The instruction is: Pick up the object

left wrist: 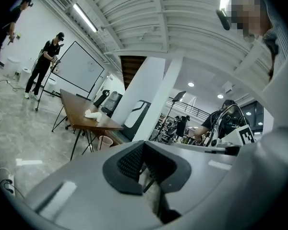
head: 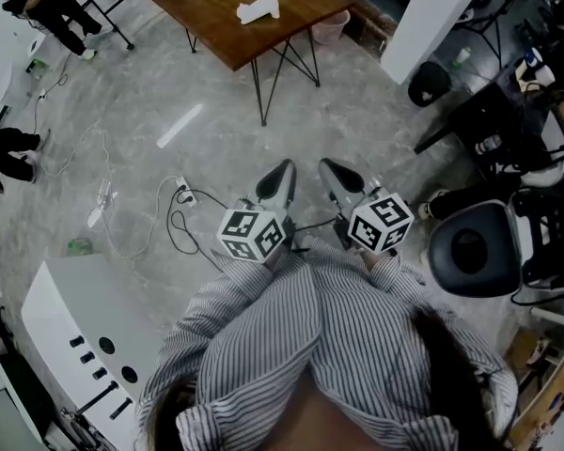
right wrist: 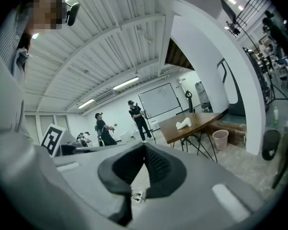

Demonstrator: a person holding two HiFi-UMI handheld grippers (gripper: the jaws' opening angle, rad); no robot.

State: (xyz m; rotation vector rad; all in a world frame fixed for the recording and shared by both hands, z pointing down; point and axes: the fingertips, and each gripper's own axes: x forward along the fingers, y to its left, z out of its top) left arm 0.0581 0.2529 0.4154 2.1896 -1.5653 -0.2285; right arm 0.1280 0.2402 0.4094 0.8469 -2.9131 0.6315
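Observation:
A white, lumpy object (head: 258, 9) lies on a brown wooden table (head: 216, 3) far ahead of me, across the grey floor. It also shows small in the left gripper view as the white object (left wrist: 92, 114) and in the right gripper view as the white object (right wrist: 184, 124). I hold both grippers close to my chest, well away from the table. My left gripper (head: 278, 178) (left wrist: 144, 145) is shut with nothing between its jaws. My right gripper (head: 336, 173) (right wrist: 144, 146) sits beside it, jaws also together and empty.
A power strip with cables (head: 183, 195) lies on the floor just ahead of the grippers. A pink bin (head: 331, 28) stands by the table. There is a white cabinet (head: 80, 332) at lower left, a black chair (head: 472, 249) at right, a white pillar (head: 432, 17) and people (head: 52, 7) at upper left.

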